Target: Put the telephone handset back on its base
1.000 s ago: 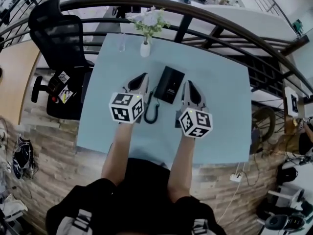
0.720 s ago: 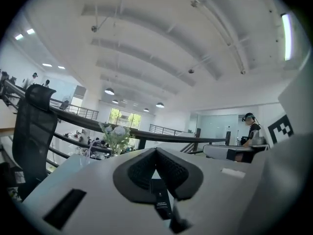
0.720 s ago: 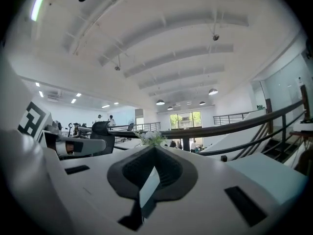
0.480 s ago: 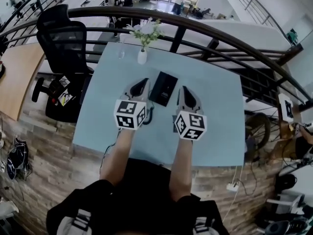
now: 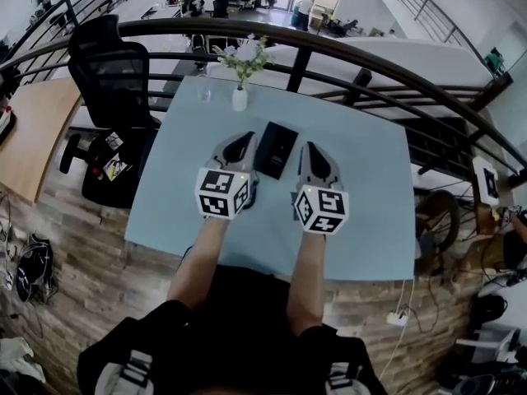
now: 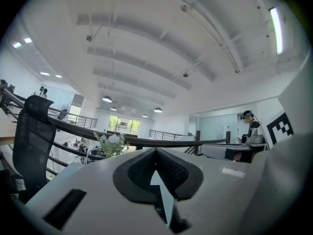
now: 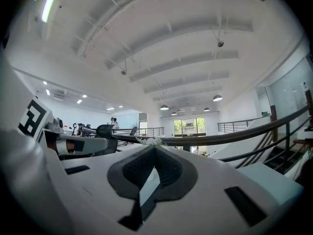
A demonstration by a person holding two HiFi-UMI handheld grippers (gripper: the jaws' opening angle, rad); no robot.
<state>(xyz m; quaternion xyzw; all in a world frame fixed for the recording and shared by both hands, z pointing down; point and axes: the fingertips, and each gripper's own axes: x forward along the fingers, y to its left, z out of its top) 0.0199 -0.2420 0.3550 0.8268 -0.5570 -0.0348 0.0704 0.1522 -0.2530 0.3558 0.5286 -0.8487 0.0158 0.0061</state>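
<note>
Left tongs (image 5: 244,138) (tips together) drew nearer the telephone (image 5: 276,149) — right tongs (image 5: 310,148) alongside.

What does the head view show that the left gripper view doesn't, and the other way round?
Only the head view: a clear look at the black telephone on the blue table between the left gripper and right gripper, and the person's forearms. Only the left gripper view: ceiling lights and its jaws close up, shut on nothing. Both: the flowers, black chair and curved railing.
</note>
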